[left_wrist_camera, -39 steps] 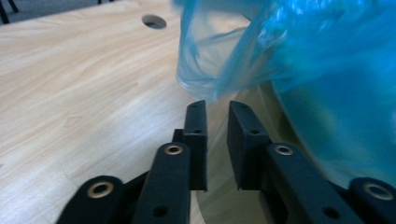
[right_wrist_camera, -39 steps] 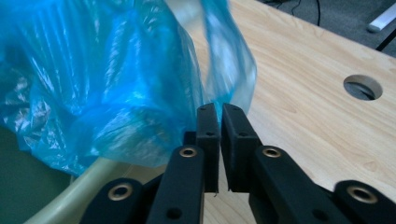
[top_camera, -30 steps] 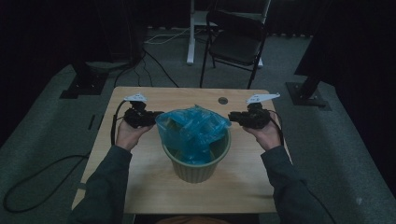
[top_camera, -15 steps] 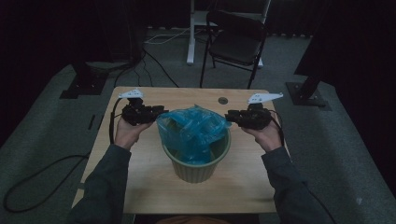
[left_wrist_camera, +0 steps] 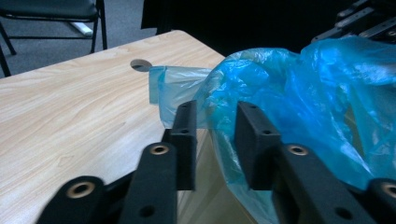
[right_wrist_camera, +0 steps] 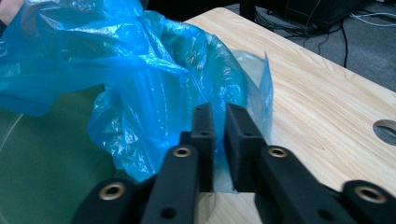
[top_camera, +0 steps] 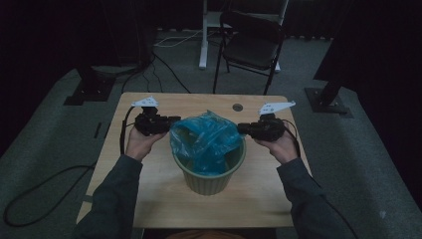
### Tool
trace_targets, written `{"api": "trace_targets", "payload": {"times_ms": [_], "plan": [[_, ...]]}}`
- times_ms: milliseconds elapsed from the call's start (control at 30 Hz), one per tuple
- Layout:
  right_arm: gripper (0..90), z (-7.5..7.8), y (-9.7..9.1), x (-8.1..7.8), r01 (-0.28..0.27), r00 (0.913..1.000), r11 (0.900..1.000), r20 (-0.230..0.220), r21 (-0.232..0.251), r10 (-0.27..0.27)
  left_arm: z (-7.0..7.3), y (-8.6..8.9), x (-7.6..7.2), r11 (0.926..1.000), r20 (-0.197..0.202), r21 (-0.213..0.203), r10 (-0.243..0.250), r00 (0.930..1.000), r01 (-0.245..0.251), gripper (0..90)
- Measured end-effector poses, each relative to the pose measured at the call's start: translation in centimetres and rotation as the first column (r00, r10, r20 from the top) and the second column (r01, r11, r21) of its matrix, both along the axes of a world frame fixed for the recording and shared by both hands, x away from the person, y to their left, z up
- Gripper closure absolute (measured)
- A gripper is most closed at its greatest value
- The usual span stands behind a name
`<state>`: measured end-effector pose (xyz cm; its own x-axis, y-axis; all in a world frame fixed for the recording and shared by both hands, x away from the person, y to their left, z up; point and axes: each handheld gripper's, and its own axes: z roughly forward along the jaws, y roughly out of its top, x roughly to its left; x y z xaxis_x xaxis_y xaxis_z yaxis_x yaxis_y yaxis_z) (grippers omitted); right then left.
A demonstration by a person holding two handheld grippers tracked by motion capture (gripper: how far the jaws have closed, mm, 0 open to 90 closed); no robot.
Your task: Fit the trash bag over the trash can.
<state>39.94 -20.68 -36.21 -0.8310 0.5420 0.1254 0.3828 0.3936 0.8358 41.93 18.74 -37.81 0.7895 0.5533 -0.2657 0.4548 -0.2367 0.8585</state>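
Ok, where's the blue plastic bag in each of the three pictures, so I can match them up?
High view: the blue plastic bag sits at table centre, in the green bin, between both grippers.
Left gripper view: it takes up the right half, just beyond the jaws.
Right gripper view: it covers the upper left and centre, above the jaws.
Shared landmark: the round hole in the tabletop.

Blue plastic bag (top_camera: 206, 137) billows over the green bin (top_camera: 209, 177) mouth, blocking entry from above. Wooden table (top_camera: 149, 194) is bare either side.
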Motion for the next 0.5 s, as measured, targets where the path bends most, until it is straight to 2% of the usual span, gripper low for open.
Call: {"api": "trace_targets", "payload": {"times_ms": [100, 233, 500], "plan": [[89.3, -0.1, -0.3, -0.2, -0.002, 1.0000, 1.0000, 0.000, 0.000, 0.002, 0.0, 0.3, -0.3, 1.0000, 0.000, -0.001, -0.007, 1.0000, 0.007, 78.8], [90.0, -0.2, -0.7, -0.3, -0.006, 1.0000, 0.9998, -0.007, 0.017, 0.006, -0.3, 0.6, -0.7, 0.9996, 0.002, 0.008, -0.028, 0.9996, 0.028, 89.5], [90.0, -0.3, -1.1, -0.7, -0.006, 0.9999, 0.9995, -0.010, 0.031, 0.007, -0.5, 1.1, -1.5, 0.9992, 0.004, 0.016, -0.037, 0.9993, 0.037, 90.0]]}}
